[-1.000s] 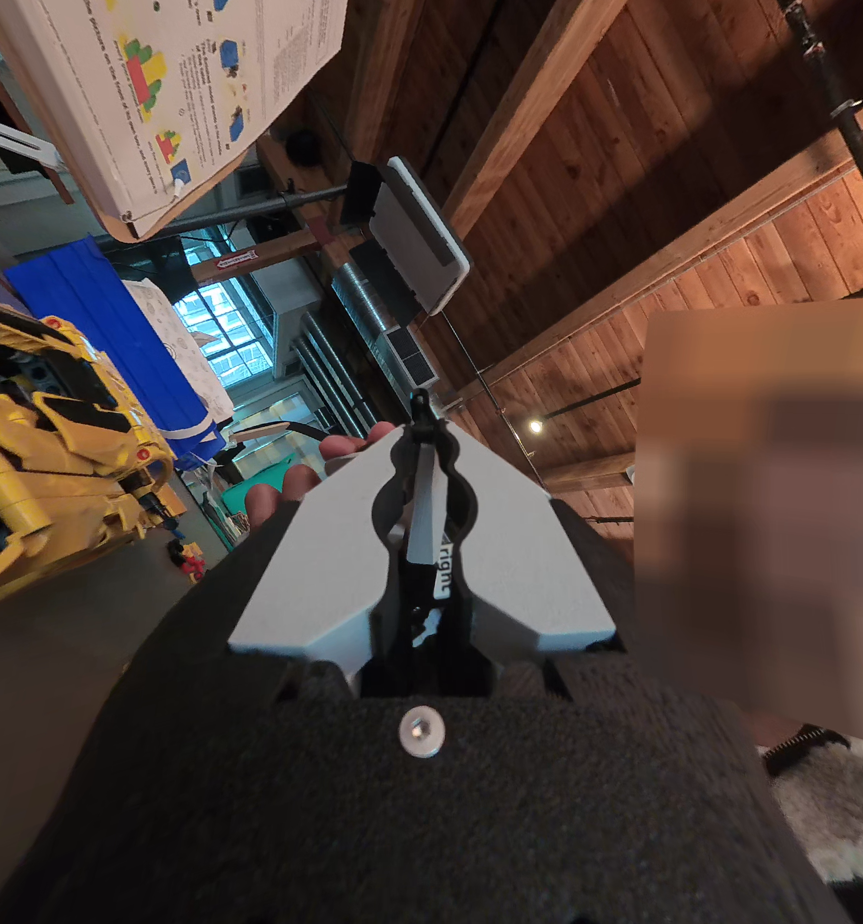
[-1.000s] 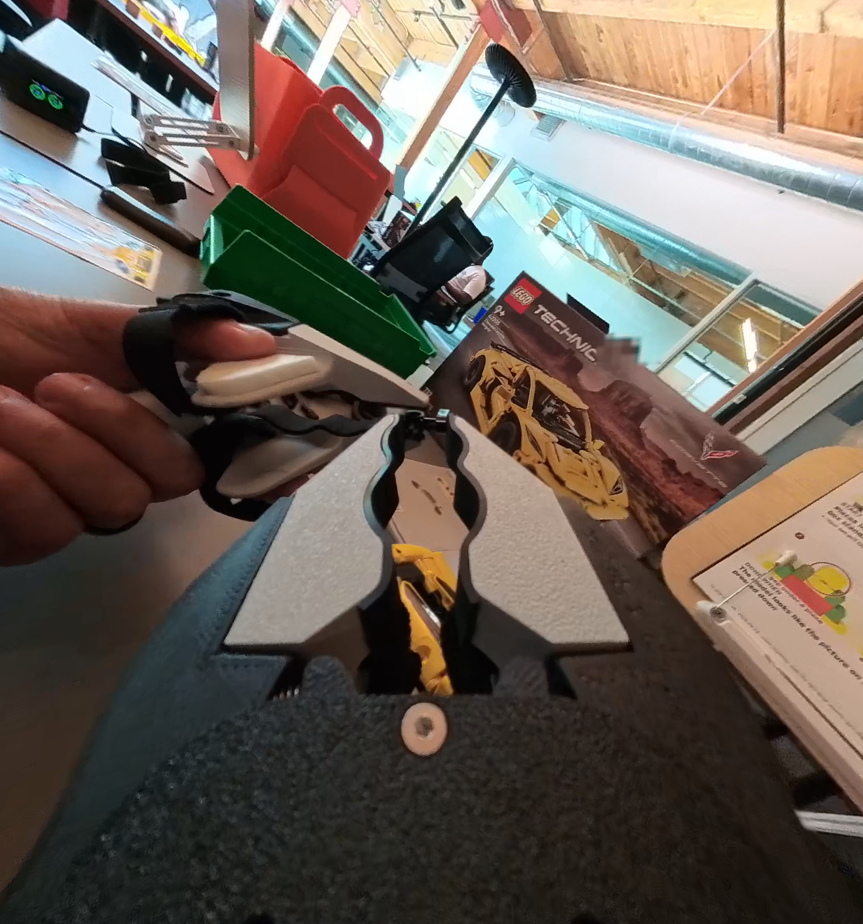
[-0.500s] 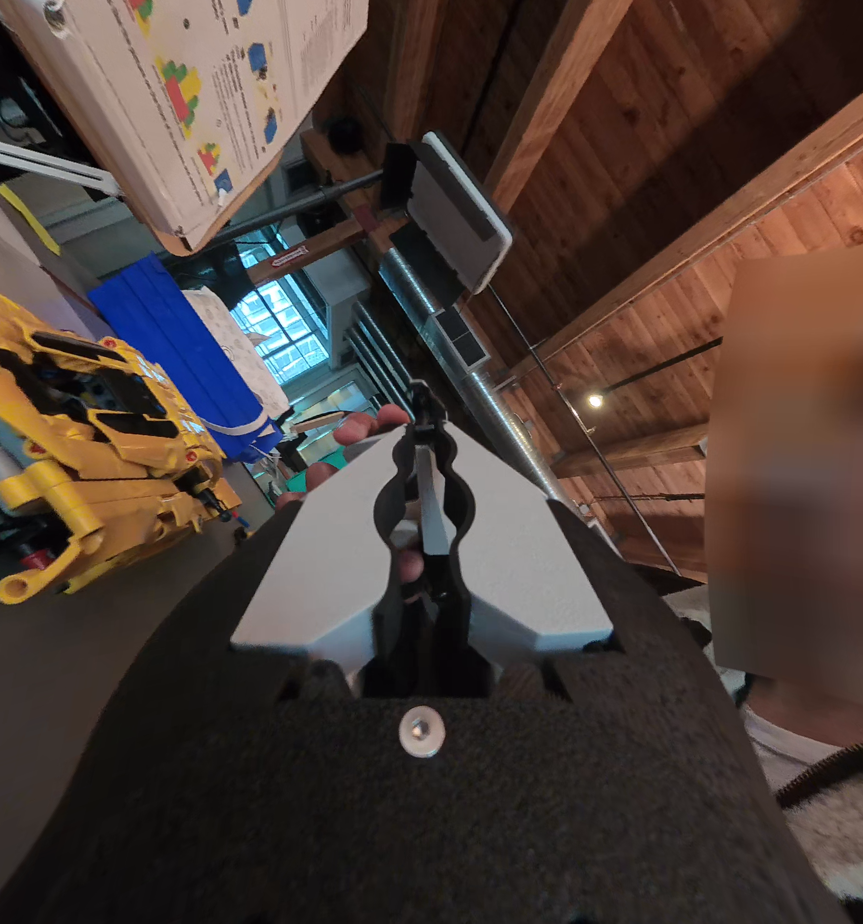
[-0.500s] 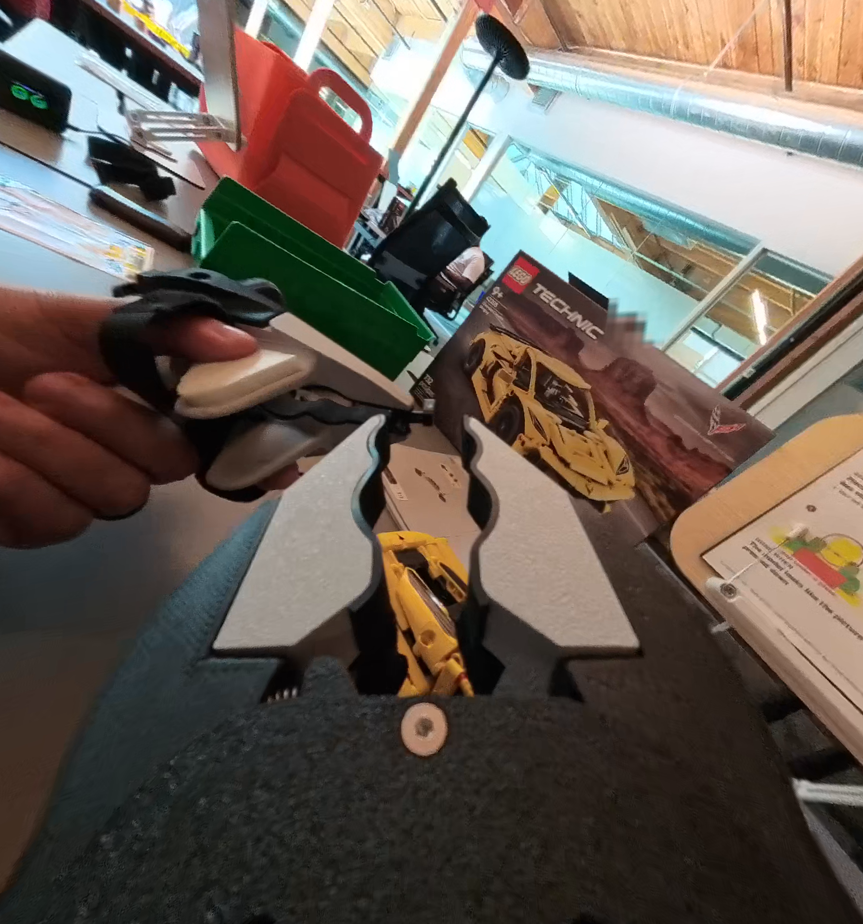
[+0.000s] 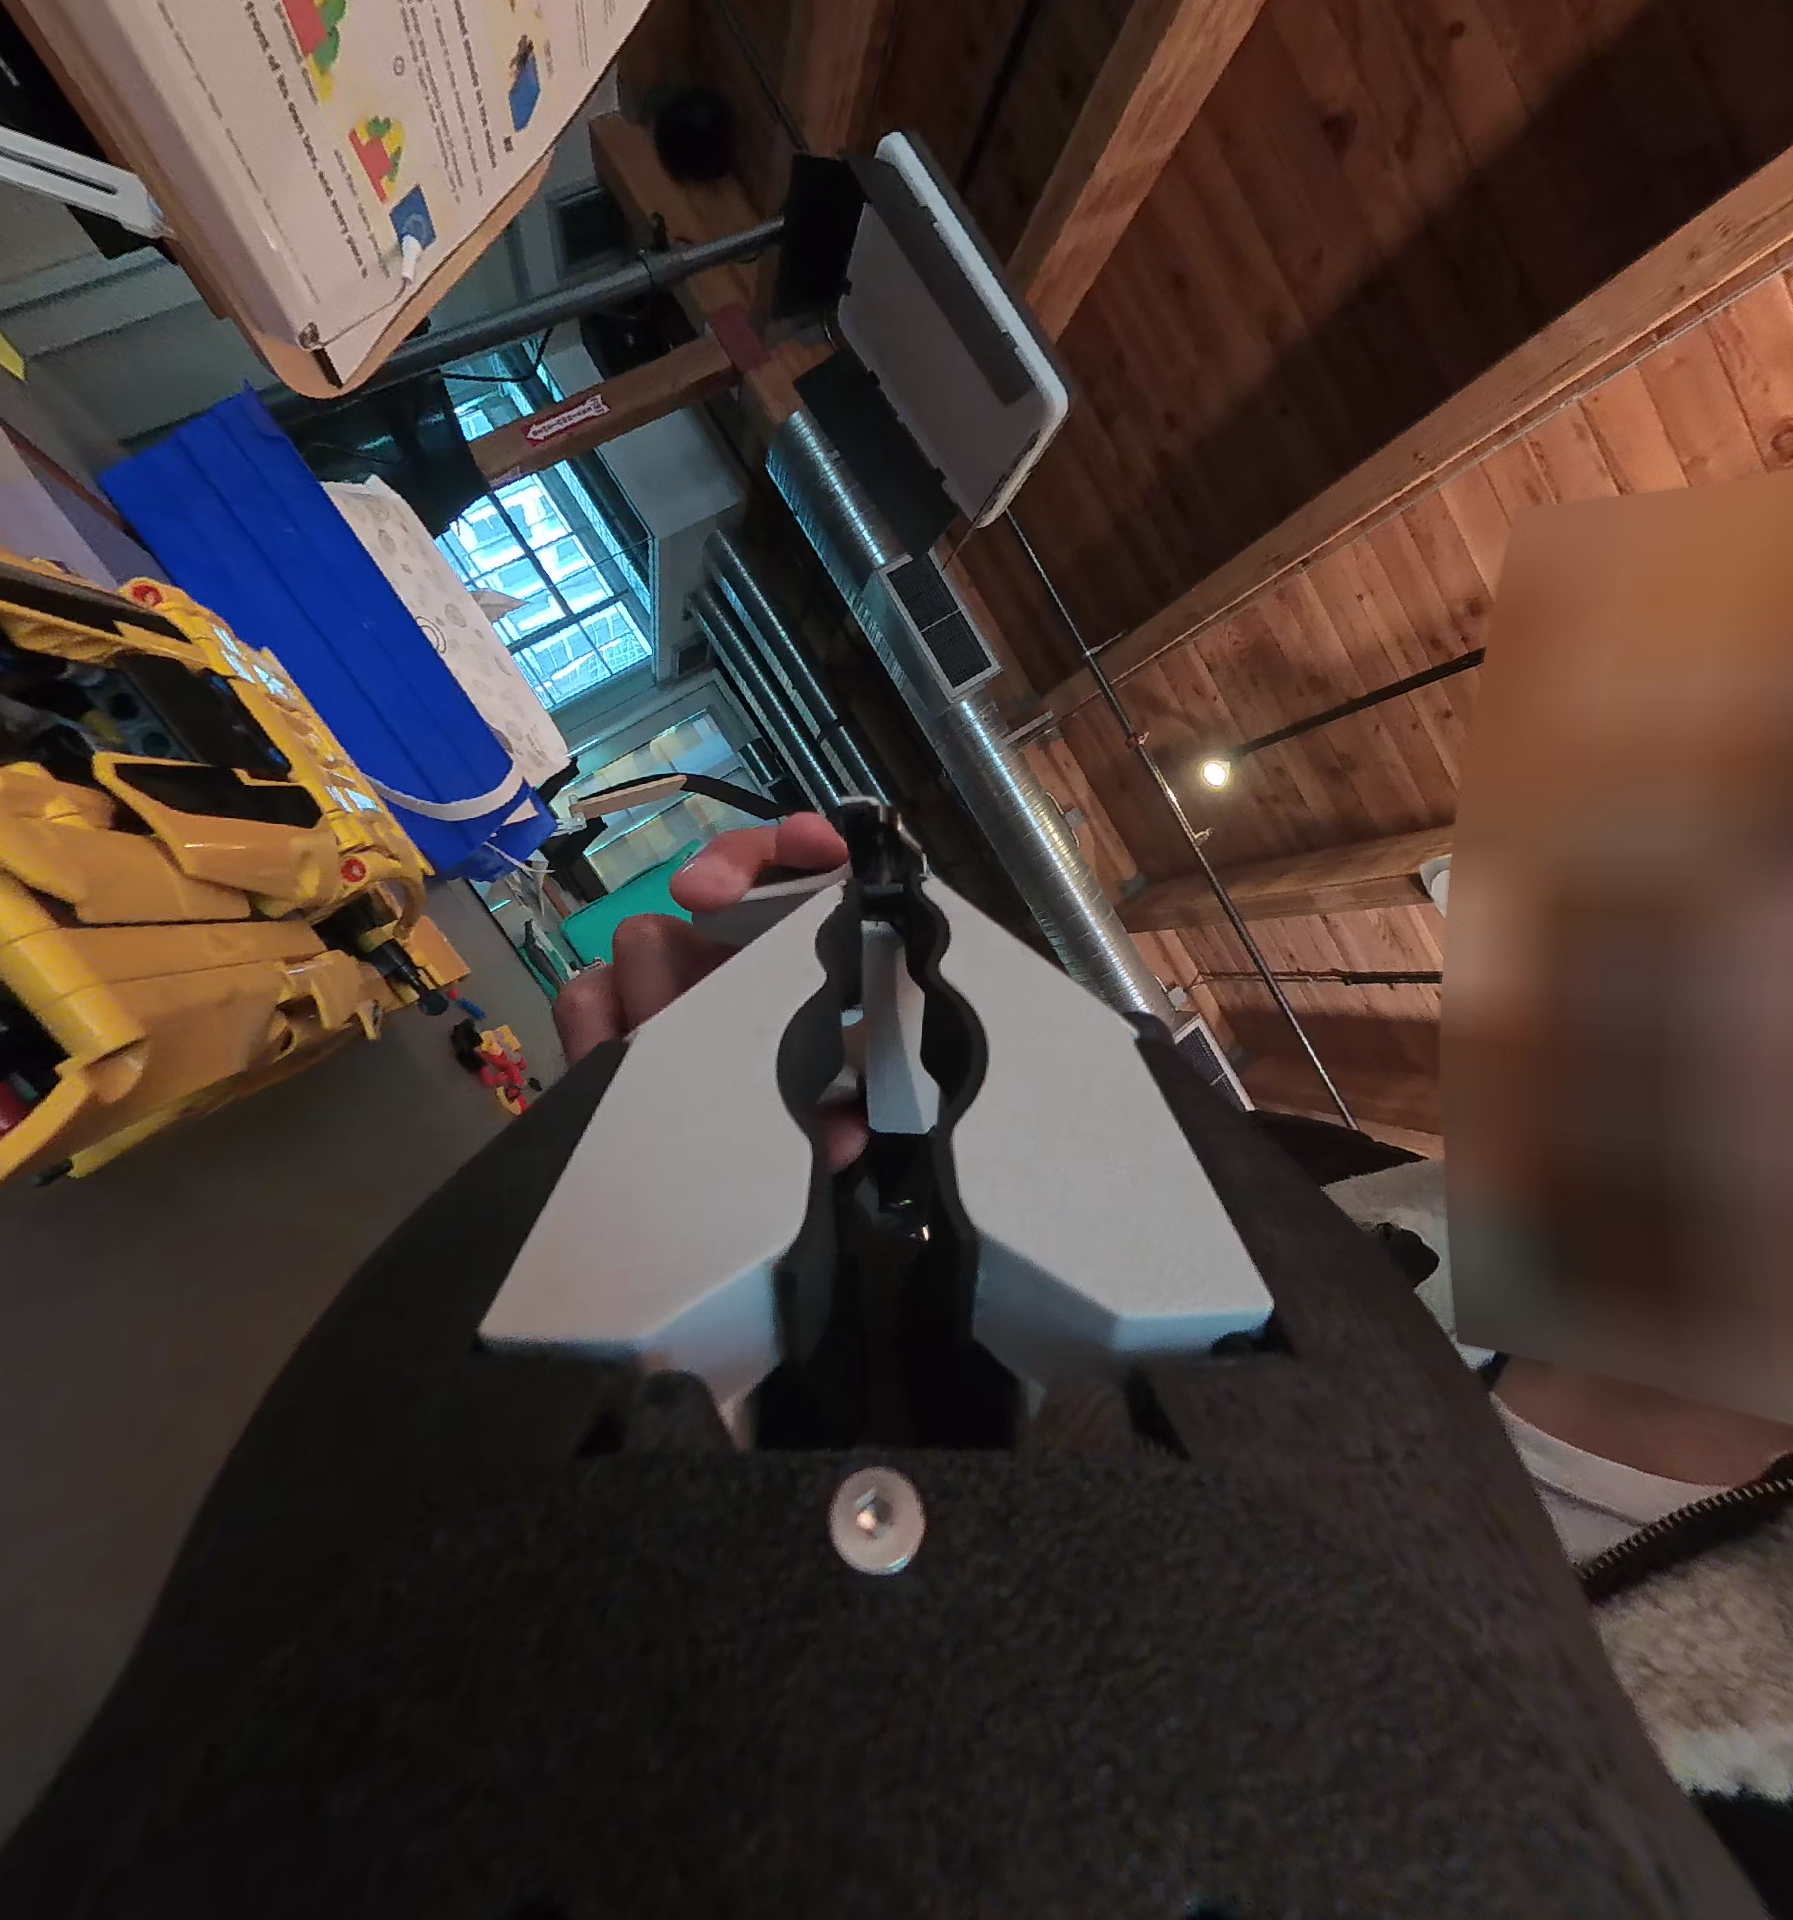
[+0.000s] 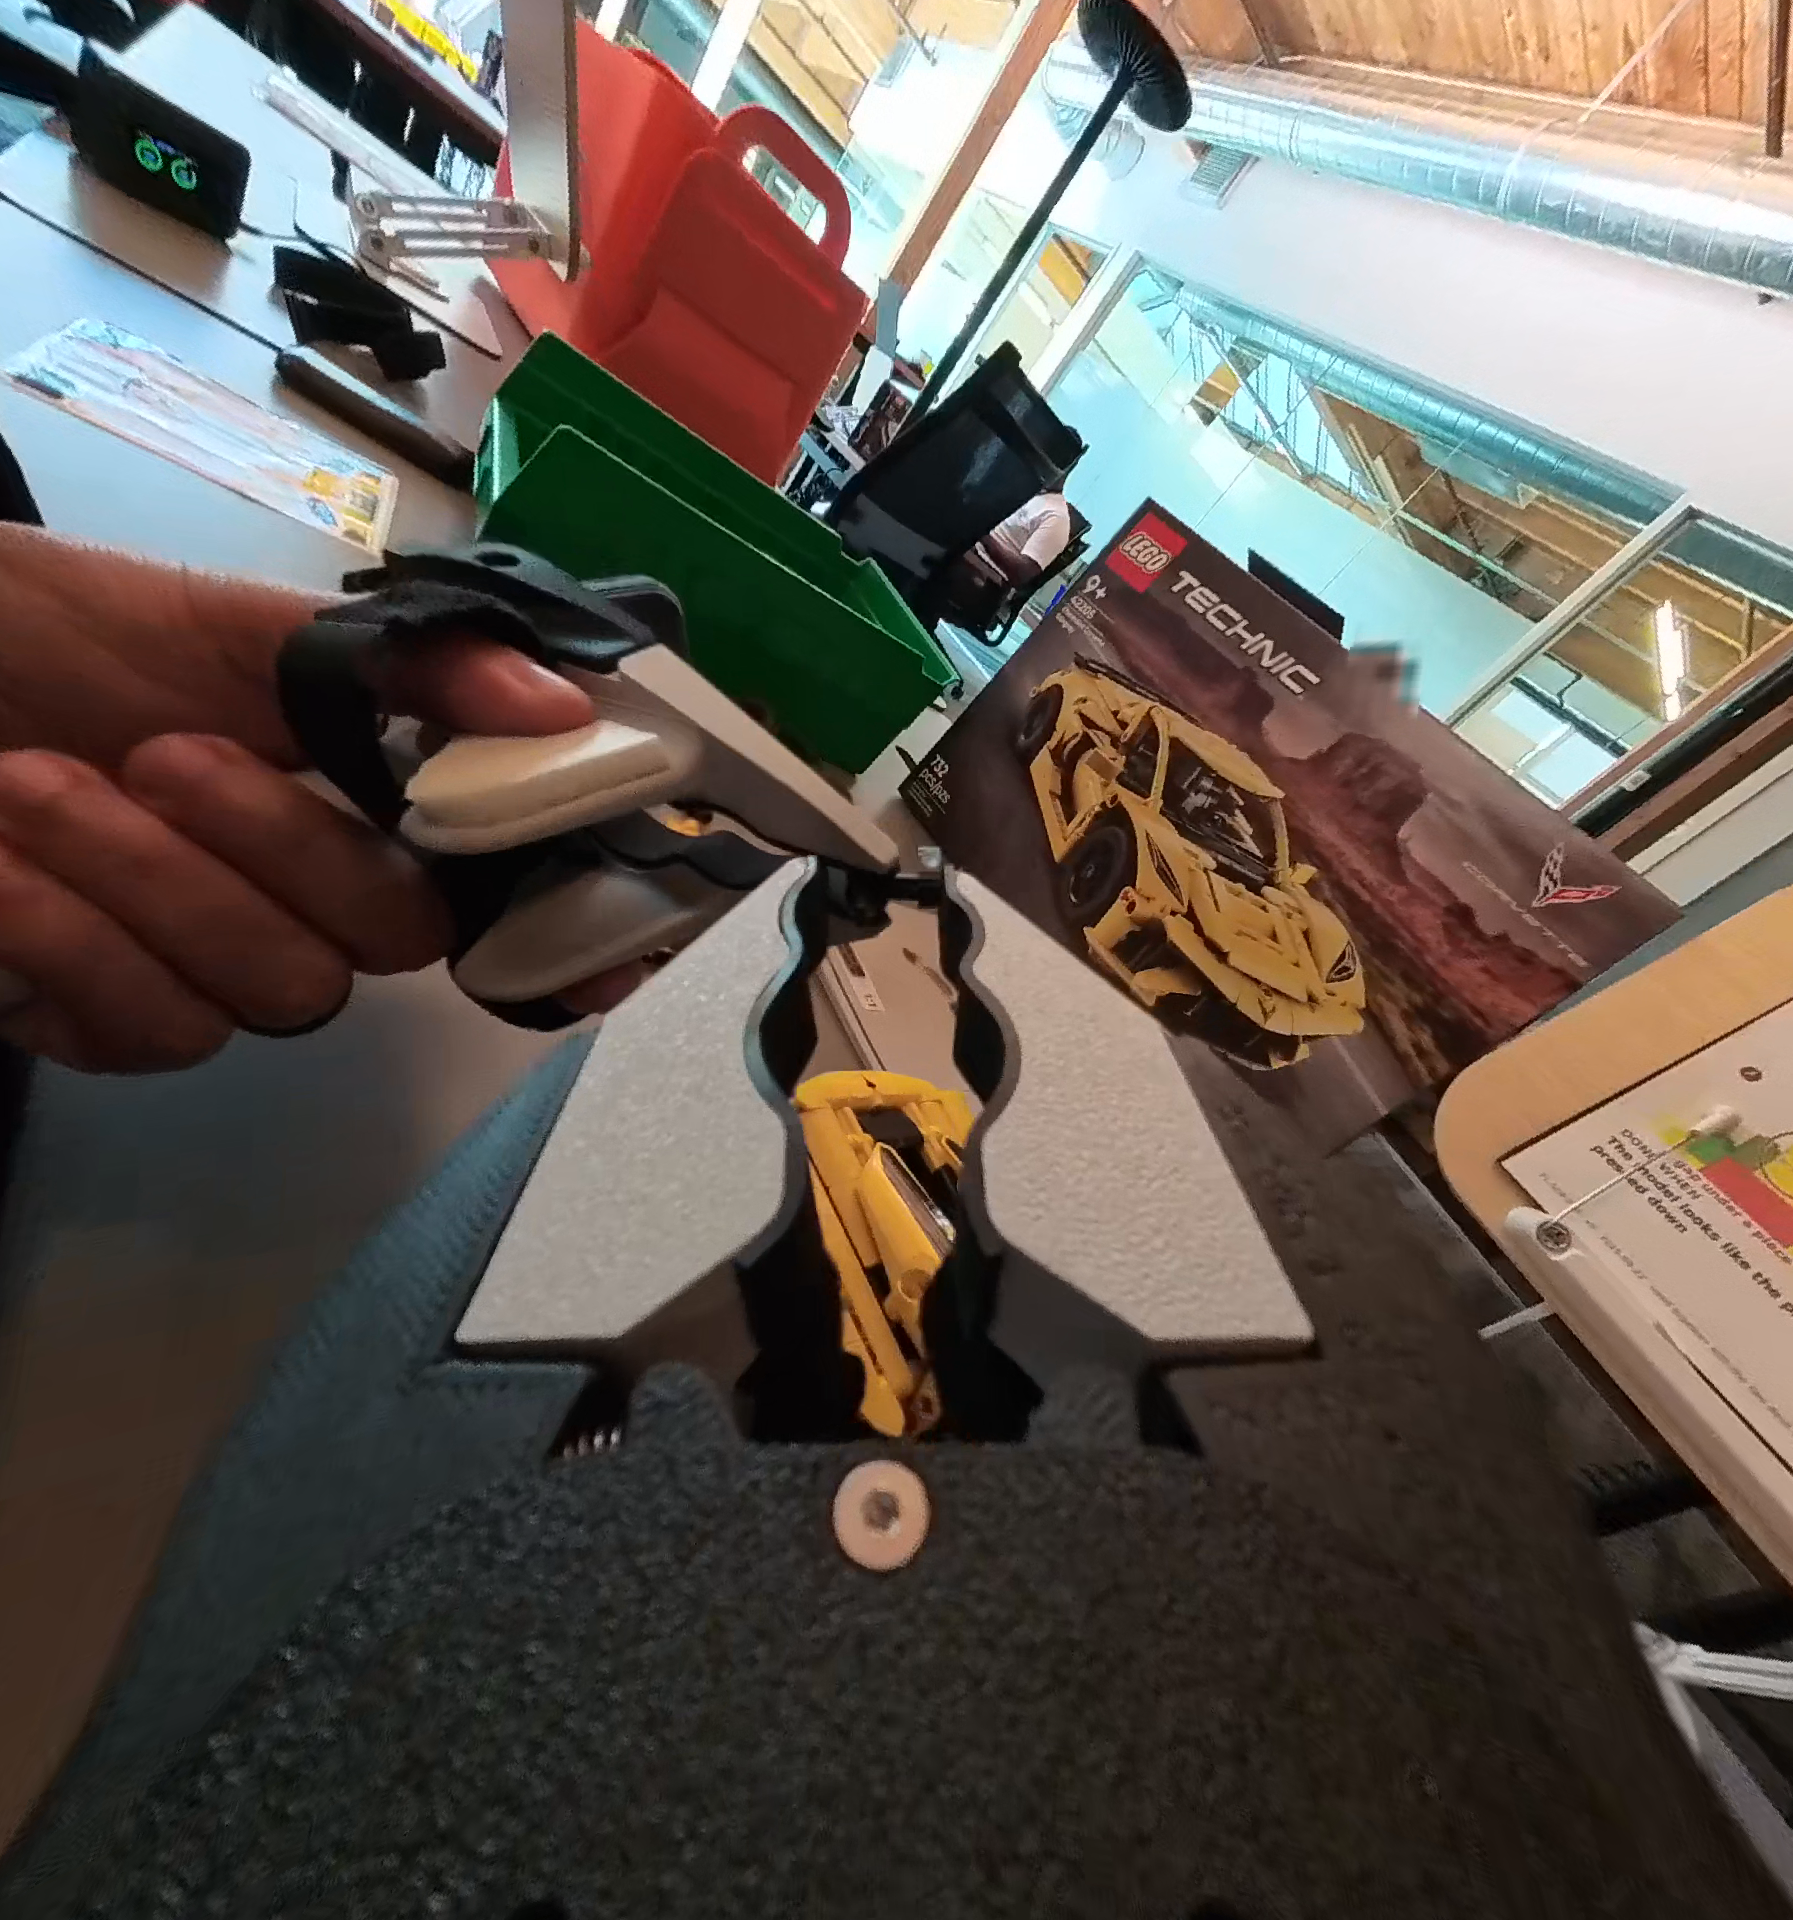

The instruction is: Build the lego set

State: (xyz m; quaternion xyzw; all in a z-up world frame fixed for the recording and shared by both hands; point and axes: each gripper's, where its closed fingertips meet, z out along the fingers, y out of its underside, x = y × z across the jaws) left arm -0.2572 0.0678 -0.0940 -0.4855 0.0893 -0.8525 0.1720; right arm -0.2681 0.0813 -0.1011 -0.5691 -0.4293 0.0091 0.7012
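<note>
Left tongs (image 5: 876, 899) pinch a black piece (image 5: 874, 840); right tongs (image 6: 874, 896) flank it, grip unclear.

Office/workshop loft: timber ceiling (image 5: 1287, 260), exposed duct (image 6: 1494, 177), desks w/ parts bins (image 6: 705, 561).

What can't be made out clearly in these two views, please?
- Small black piece: too small in both views to tell its shape, or whether the right gripper grips it.
- Yellow car: right wrist view, mostly hidden behind that gripper; left wrist view, cut off by the left edge.
</note>
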